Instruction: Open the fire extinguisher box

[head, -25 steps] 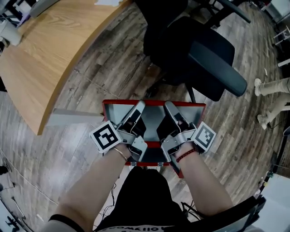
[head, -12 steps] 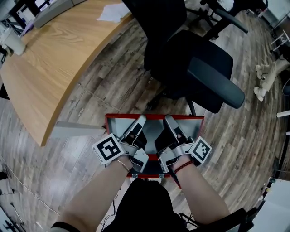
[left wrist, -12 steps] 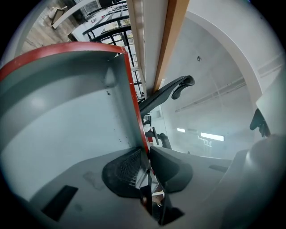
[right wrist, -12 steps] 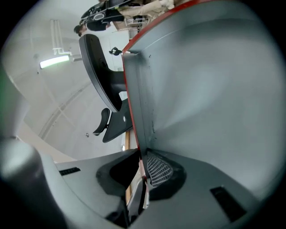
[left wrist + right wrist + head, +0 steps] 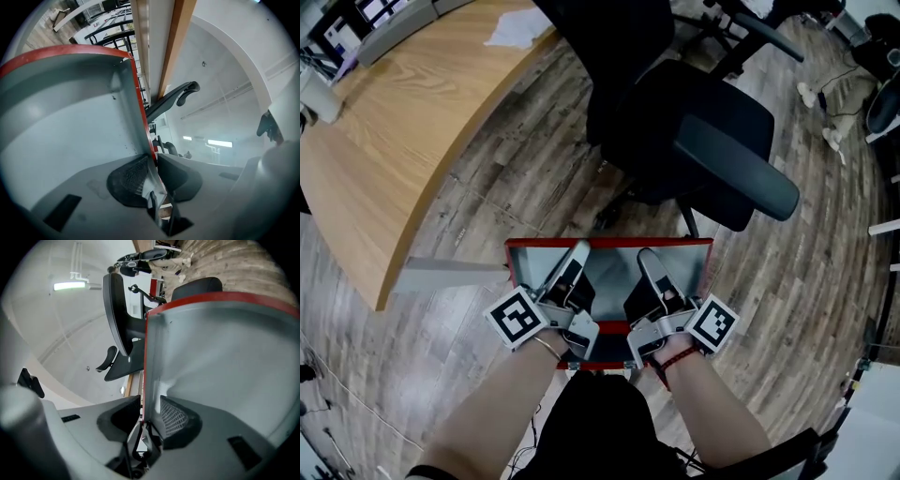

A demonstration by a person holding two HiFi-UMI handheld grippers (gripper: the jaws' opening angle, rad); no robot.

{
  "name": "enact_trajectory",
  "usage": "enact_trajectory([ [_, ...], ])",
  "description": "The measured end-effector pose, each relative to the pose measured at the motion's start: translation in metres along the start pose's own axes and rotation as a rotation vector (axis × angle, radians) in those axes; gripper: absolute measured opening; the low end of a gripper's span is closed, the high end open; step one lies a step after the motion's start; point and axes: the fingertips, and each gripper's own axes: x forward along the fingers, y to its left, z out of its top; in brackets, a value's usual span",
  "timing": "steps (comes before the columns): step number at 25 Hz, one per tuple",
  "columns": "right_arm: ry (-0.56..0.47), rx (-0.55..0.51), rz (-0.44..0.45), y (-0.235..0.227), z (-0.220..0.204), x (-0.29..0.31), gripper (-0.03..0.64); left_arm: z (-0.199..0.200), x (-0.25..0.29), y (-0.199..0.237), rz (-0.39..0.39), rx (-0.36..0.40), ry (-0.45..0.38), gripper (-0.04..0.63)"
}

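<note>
The fire extinguisher box's lid (image 5: pixel 609 267), red-rimmed with a grey inner face, stands raised in front of me. My left gripper (image 5: pixel 577 255) holds its left side edge. In the left gripper view the pads (image 5: pixel 136 176) pinch the red-edged sheet (image 5: pixel 70 117), so that gripper (image 5: pixel 152 161) is shut on it. My right gripper (image 5: pixel 645 259) is at the lid's right side edge. Its jaws have just been opening. In the right gripper view the lid's edge (image 5: pixel 143 380) runs between the pads of this gripper (image 5: pixel 150 406) with a thin gap, so it is open.
A black office chair (image 5: pixel 694 122) stands just beyond the box. A curved wooden desk (image 5: pixel 403 122) fills the upper left, with a grey panel (image 5: pixel 450 275) below its edge. The floor is wood plank (image 5: pixel 806 272). My arms and dark clothing fill the bottom.
Both grippers stay on the lid's side edges. The whole scene has shifted a little in the head view, and the lid looks slightly wider and nearer the chair.
</note>
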Motion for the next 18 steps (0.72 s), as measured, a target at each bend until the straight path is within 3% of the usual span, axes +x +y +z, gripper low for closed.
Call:
enact_trajectory([
  [4,-0.024,0.036,-0.019,-0.009,0.004,-0.021,0.115,0.001,-0.006,-0.005,-0.047,0.044,-0.024,0.065],
  [9,-0.029,0.027,-0.047,-0.018,0.01,-0.042,0.117,0.004,-0.018,-0.013,-0.12,-0.04,-0.121,0.065],
  [13,-0.017,0.012,-0.054,-0.017,0.013,-0.05,0.117,0.001,-0.03,-0.005,-0.097,-0.084,-0.17,0.065],
  [18,0.004,0.003,-0.034,-0.012,0.01,-0.062,0.117,-0.012,-0.043,-0.001,-0.047,-0.054,-0.131,0.064],
])
